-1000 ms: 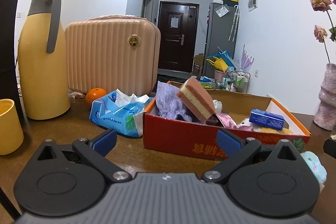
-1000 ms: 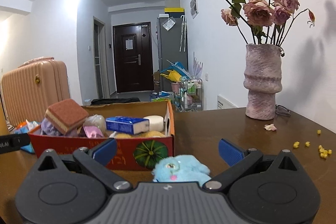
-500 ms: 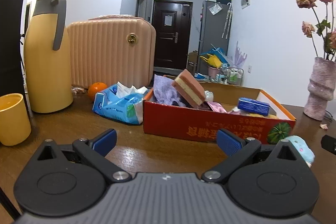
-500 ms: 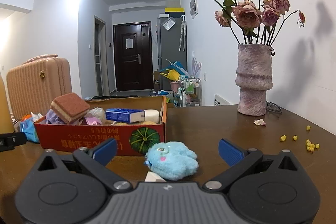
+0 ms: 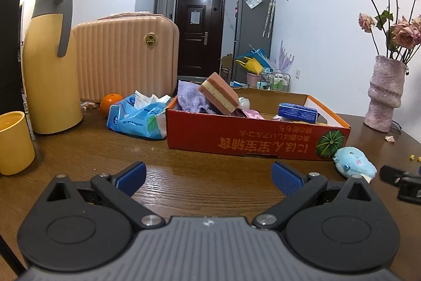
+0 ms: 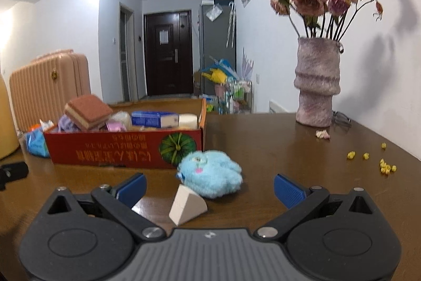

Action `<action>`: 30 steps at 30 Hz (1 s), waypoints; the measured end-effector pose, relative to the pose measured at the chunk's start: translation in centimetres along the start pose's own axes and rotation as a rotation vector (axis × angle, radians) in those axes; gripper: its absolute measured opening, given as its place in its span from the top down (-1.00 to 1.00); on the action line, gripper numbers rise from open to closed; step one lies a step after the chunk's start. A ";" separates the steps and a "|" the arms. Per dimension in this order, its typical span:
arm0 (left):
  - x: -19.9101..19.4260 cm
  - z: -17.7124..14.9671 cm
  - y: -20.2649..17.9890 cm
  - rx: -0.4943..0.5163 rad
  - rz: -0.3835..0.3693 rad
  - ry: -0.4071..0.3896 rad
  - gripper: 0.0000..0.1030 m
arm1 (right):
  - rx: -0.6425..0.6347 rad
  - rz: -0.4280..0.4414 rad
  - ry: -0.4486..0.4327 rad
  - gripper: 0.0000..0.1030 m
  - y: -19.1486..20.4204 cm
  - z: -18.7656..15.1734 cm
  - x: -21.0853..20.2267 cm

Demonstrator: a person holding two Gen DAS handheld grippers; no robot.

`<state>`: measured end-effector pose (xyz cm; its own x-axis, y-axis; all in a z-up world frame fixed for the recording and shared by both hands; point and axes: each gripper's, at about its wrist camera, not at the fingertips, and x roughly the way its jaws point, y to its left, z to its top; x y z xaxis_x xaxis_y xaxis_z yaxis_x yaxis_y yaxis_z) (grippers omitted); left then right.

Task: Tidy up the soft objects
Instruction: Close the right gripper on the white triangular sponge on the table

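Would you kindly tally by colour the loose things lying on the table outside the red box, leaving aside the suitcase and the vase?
Yellow: 2, the jug and the cup
Blue: 2, the tissue pack and the plush toy
Orange: 1, the orange
Beige: 1, the wedge block
Total: 6

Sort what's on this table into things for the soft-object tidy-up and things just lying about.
For the job:
blue plush toy
white foam wedge
red cardboard box
layered sponge, already in the box

Lying about:
yellow jug
yellow cup
orange
pink case
flower vase
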<state>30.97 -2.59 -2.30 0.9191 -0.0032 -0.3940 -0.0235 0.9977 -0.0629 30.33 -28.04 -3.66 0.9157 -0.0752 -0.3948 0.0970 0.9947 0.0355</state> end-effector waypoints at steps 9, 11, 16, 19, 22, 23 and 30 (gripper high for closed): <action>0.5 -0.1 -0.1 -0.006 -0.032 0.046 -1.00 | 0.016 0.018 0.155 -0.85 0.4 -0.7 3.2; 0.5 -0.2 -0.1 -0.007 -0.035 0.051 -1.00 | 0.030 0.016 0.184 -0.81 0.5 -0.7 4.1; 0.7 -0.3 -0.1 -0.009 -0.026 0.060 -1.00 | 0.084 0.024 0.252 -0.64 0.5 -0.7 6.4; 0.9 -0.3 0.1 -0.020 -0.023 0.067 -1.00 | 0.077 0.014 0.258 -0.43 0.6 -0.6 6.9; 1.0 -0.3 0.1 -0.024 -0.025 0.073 -1.00 | 0.043 0.024 0.251 0.05 1.1 -0.7 6.7; 1.0 -0.3 0.1 -0.022 -0.023 0.074 -1.00 | 0.028 0.038 0.248 0.29 1.3 -0.8 6.6; 1.2 -0.4 0.2 -0.023 -0.015 0.082 -1.00 | 0.022 0.058 0.220 0.57 1.4 -0.5 5.7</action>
<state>31.90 -2.45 -3.10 0.8843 -0.0247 -0.4663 -0.0196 0.9958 -0.0899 35.53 -27.05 -6.32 0.8133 0.0017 -0.5819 0.0571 0.9949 0.0828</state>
